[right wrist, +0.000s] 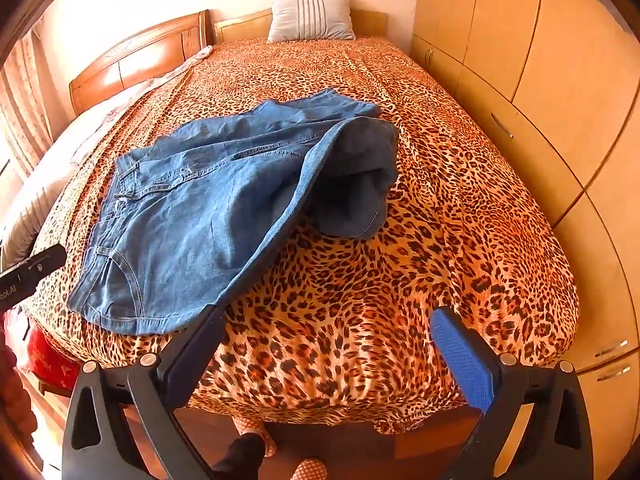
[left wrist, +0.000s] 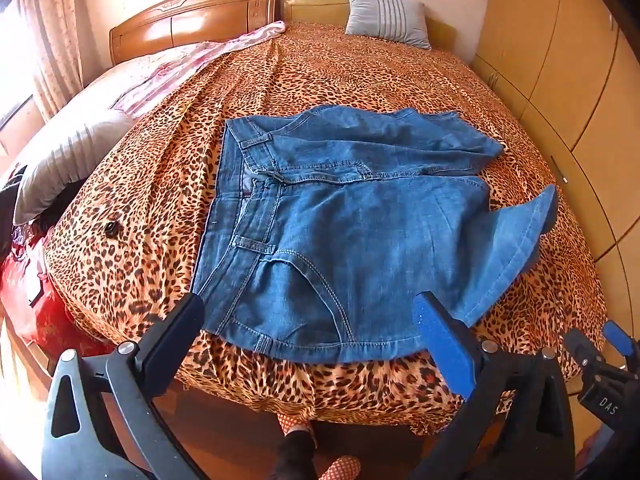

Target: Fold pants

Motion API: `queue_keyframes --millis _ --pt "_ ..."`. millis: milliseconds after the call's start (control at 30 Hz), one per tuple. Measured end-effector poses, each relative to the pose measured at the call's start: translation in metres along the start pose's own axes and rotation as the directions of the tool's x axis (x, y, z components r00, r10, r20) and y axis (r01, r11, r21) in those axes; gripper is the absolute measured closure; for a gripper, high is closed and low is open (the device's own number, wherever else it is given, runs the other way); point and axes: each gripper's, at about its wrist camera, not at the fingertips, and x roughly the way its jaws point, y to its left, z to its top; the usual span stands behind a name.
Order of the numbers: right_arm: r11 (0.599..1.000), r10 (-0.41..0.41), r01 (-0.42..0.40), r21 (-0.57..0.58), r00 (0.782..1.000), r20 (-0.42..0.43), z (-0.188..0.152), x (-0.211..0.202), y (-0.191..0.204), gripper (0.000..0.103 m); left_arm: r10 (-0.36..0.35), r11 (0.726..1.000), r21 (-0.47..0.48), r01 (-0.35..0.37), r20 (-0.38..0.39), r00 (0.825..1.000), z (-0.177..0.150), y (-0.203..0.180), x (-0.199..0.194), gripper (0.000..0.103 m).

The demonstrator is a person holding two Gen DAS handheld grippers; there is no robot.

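Both wrist views near the foot of the bed, facing its headboard.

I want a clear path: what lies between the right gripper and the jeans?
Only bare leopard-print bedspread in the right wrist view; right gripper is open beside the jeans.

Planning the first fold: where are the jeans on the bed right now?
The jeans lie on the leopard bedspread near the foot edge, waistband to the left in both views, legs bunched toward the wardrobe side, far from the pillow.

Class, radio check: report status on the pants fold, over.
Left gripper and right gripper open, empty. Jeans on bed, legs bunched, not neatly folded. Nothing blocking.
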Motion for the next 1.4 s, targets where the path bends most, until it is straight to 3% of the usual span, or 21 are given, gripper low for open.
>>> queue_keyframes --millis 167,200,233,500,1400 --pt "1.0 -0.008 0.008 -0.018 1.0 0.016 -0.007 -0.012 0.015 0.0 0.017 1.0 -0.022 -0.017 0.019 1.0 -0.008 0.011 -0.01 0.0" --pt "1.0 -0.003 0.003 -0.025 1.0 -0.013 -0.004 -0.02 0.012 0.0 0.022 0.999 -0.031 -0.021 0.022 1.0 -0.009 0.014 -0.012 0.0" --pt "0.999 0.028 -0.029 -0.032 1.0 -0.011 -0.003 -0.027 -0.001 0.0 0.025 0.999 -0.041 -0.024 0.023 0.999 -0.011 0.018 -0.012 0.0" --pt "0.999 0.039 -0.038 -0.039 0.999 0.023 -0.012 -0.038 -0.006 0.0 0.049 0.995 -0.092 -0.049 0.0 0.999 -0.025 0.037 -0.014 0.0" --pt "0.999 0.029 -0.028 -0.041 0.999 0.03 -0.027 -0.049 -0.022 0.0 0.032 0.996 -0.089 -0.03 0.025 0.999 -0.032 0.029 -0.028 0.0"
